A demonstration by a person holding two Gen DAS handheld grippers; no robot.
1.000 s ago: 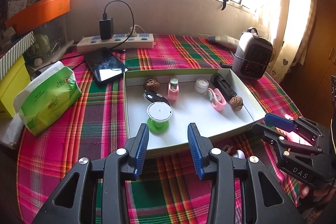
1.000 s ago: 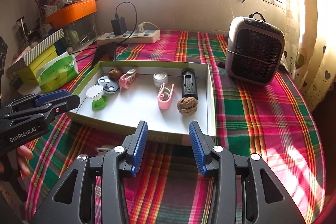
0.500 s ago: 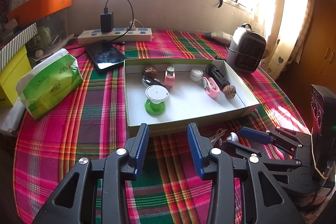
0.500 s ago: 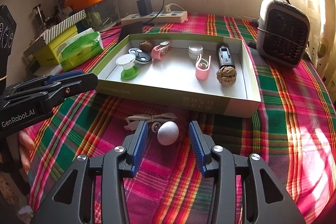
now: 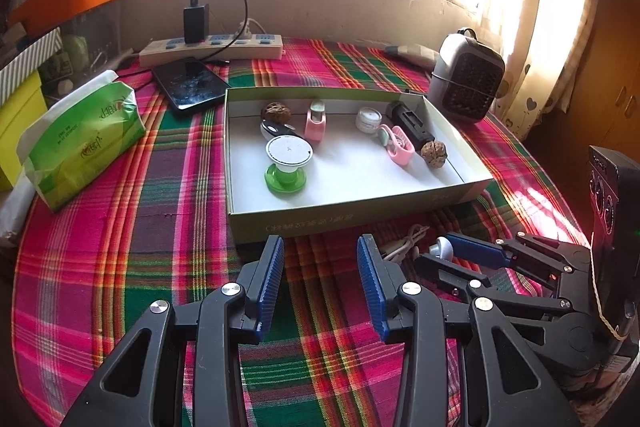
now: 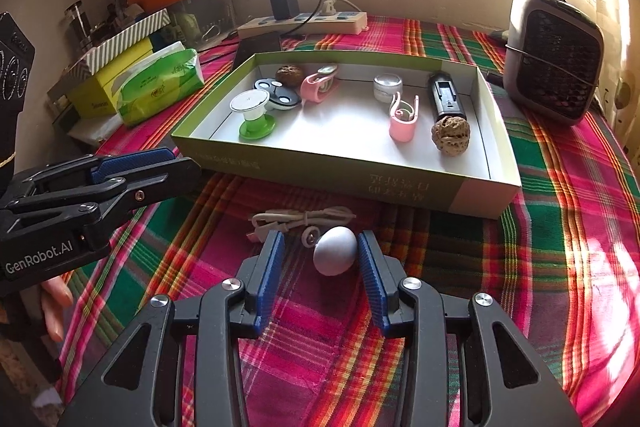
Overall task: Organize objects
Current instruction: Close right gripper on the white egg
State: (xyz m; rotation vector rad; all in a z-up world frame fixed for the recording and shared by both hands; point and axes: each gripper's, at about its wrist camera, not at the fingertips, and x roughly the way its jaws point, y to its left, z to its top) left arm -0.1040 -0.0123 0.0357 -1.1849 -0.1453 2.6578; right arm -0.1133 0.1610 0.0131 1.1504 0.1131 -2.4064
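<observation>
Fingers of my right gripper point(image 6: 320, 259) stand wide around the white egg point(image 6: 335, 255), which lies on the plaid cloth point(image 6: 560, 247) touching the right pad, a gap on its left. At 11 o'clock of the egg lies a coiled cable point(image 6: 298, 218); at 12 o'clock, the open box point(image 6: 360, 183) of small items. My left gripper point(image 5: 320, 275) hangs open and empty. I judge this the pick-up step: next, close gently on the egg, lift, carry it into the box.
</observation>
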